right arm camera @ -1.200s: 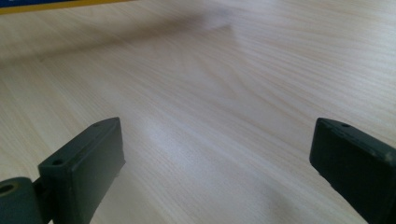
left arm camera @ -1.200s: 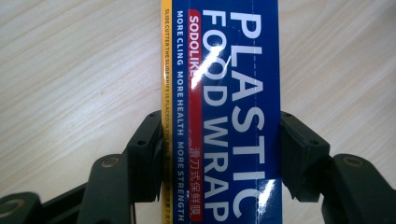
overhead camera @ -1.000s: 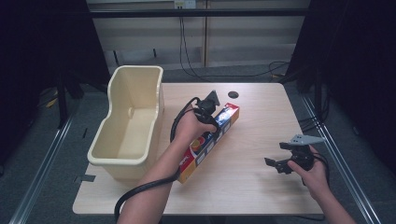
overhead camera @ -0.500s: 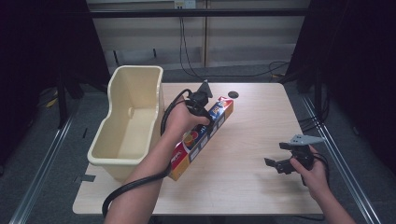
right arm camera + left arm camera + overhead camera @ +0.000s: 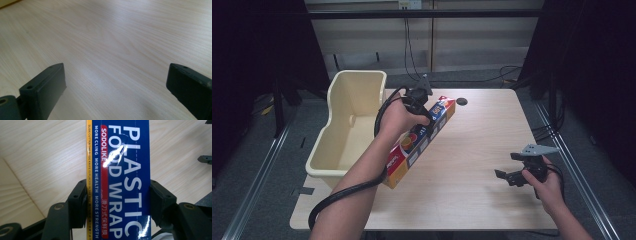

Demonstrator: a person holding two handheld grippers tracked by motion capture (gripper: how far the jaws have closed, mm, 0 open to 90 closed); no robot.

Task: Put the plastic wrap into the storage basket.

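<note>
Box lettering "PLASTIC FOOD WRAP" (image 5: pixel 117 182) between clamped left claw (image 5: pixel 117 205) jaws; right claw (image 5: pixel 115 92) apart

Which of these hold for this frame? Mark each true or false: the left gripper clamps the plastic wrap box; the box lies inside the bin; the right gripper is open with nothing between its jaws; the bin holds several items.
1. The left gripper clamps the plastic wrap box: true.
2. The box lies inside the bin: false; it is held beside the bin, over the table.
3. The right gripper is open with nothing between its jaws: true.
4. The bin holds several items: false; nothing shows inside it.
</note>
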